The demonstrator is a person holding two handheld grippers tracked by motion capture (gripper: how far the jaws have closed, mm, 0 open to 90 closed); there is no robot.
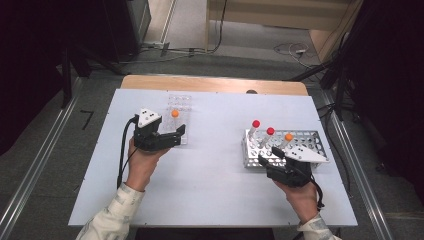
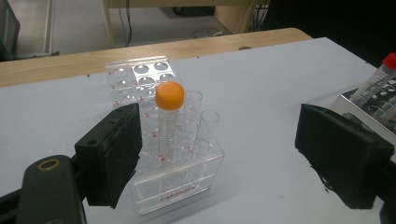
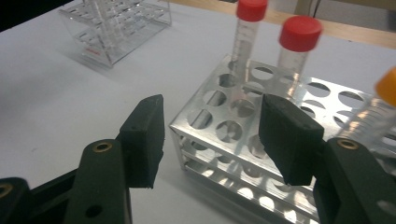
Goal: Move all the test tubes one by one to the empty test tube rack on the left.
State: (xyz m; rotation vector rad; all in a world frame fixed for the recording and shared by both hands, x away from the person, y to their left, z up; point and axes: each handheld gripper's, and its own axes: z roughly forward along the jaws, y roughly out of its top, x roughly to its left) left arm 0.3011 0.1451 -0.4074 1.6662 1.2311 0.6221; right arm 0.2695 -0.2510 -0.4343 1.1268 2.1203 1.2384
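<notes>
A clear plastic rack (image 1: 181, 104) stands at the table's left and holds one orange-capped tube (image 1: 175, 113) upright. My left gripper (image 1: 178, 134) is open at the rack's near end. In the left gripper view the clear rack (image 2: 177, 184) with its orange-capped tube (image 2: 169, 109) stands just ahead of the wide-apart jaws of the left gripper (image 2: 224, 156). A metal rack (image 1: 312, 136) at the right holds two red-capped tubes (image 1: 256, 123) (image 1: 270, 131) and an orange-capped one (image 1: 289, 136). My right gripper (image 1: 264, 161) (image 3: 212, 140) is open at the metal rack's (image 3: 205, 161) near left corner, touching no tube.
The white table top (image 1: 215, 165) lies on a wooden table whose far edge (image 1: 215, 84) shows beyond it. Several empty wells remain in both racks. Cables lie on the floor behind the table. The clear rack (image 3: 116, 28) appears far off in the right gripper view.
</notes>
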